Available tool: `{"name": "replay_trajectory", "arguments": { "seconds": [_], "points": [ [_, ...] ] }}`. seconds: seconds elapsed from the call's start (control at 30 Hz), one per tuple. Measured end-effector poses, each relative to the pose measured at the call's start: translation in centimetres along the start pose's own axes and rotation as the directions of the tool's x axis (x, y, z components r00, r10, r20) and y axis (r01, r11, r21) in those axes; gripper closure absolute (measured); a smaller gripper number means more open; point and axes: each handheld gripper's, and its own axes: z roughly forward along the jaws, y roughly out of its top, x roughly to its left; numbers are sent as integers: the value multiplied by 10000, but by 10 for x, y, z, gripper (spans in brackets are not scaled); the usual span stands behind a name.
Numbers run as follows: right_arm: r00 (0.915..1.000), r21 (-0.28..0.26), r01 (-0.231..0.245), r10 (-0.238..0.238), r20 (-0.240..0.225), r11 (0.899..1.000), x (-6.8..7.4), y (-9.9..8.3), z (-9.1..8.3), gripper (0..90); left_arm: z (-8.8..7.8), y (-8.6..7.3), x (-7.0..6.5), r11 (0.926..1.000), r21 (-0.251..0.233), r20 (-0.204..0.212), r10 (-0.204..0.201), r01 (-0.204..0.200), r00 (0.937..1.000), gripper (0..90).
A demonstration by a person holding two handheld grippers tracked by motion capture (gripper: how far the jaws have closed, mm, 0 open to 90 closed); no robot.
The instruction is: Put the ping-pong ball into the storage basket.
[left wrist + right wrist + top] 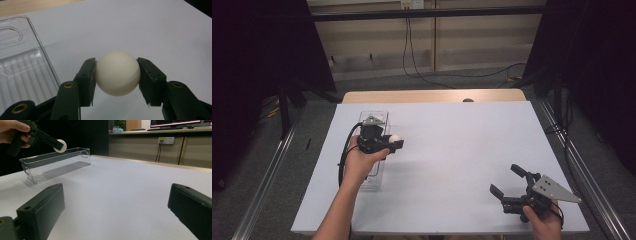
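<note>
The left gripper (396,141), held in the person's left hand (360,161) over the left part of the table, clamps a small, smooth cream-white ball (117,73) between its two black jaws; in the left gripper view the pads press on the ball's two sides. In the high view the ball (395,138) hangs above the white table sheet (452,145), just right of a long clear plastic bin (384,116) that lies lengthwise along the left side, running from near to far. In the right gripper view the ball (60,145) is raised above the bin's (47,162) rim. The right gripper (507,181) sits low at the near right corner in the right hand (544,220), well apart from the ball, its jaws spread wide with only bare table sheet between them.
</note>
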Motion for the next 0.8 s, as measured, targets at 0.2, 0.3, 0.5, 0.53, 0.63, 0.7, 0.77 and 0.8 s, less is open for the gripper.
{"name": "replay_trajectory", "arguments": {
  "seconds": [0.2,0.3,0.5,0.53,0.63,0.7,0.77,0.8],
  "points": [
    [10000,-38,-19,19,19,10000,0,0,0,4,-3,-1,4,9999,-103,-53,-7,7,10000,512],
    [10000,-11,-1,1,-7,10000,0,0,0,4,-5,-1,6,10000,-12,-146,71,-71,9999,512],
    [10000,-21,9,-9,-2,10000,0,0,0,4,-7,-2,8,10000,-20,-179,82,-82,9998,512],
    [10000,-21,2,-2,-2,10000,0,0,0,4,-8,-2,8,10000,-31,-174,86,-87,9998,512],
    [10000,-5,-3,3,1,10000,0,0,0,4,-8,-2,9,9999,-117,-154,-31,29,9999,512],
    [10000,-11,15,-15,-3,10000,0,0,0,4,-9,-2,9,9998,-164,-211,-110,106,9997,512],
    [10000,-17,-15,15,-5,10000,0,0,0,4,-10,-3,10,9998,-172,-236,-88,84,9997,512],
    [10000,-15,-15,15,-1,10000,0,0,0,4,-10,-3,11,9998,-188,-189,-69,66,9998,512]
  ]
}}
